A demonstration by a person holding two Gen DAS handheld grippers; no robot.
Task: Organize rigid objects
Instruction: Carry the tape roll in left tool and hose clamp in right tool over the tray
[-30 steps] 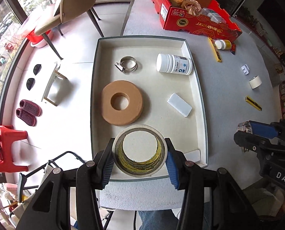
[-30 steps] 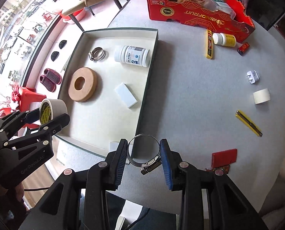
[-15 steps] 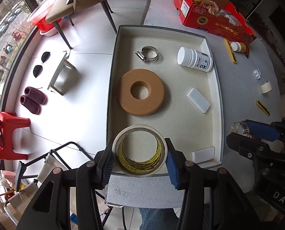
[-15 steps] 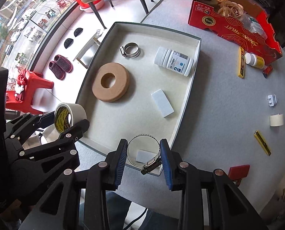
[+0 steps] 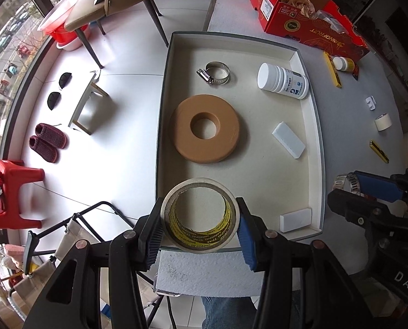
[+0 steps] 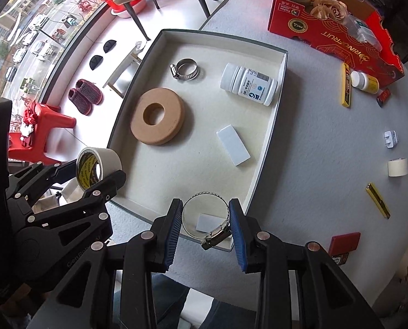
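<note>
Two grippers are in view, and each one holds a ring-shaped thing above the near edge of the tray. The left gripper has its jaws clenched on a roll of tape; the blue pads press its outer wall on both sides, and the yellow printed inside of the roll faces the camera. In the right wrist view this same roll of tape hangs at about 9 o'clock, over the near left corner of the tray.

The right gripper grasps a metal hose clamp between its pads, with the screw housing at the lower right of the ring. Through the ring a small white block shows, lying in the near right corner of the tray.

Inside the tray, seen from the left wrist, a brown foam ring lies at the centre. A second hose clamp rests at 12 o'clock from it — near the far wall. A white bottle lies on its side at about 1 o'clock, and a white eraser-like block at 3 o'clock, apart from the ring.

On the grey table outside the tray, at 12 to 1 o'clock, stands a red cardboard box; a yellow cutter and a small bottle lie just beside it. A small white tape roll sits at 3 o'clock.
</note>
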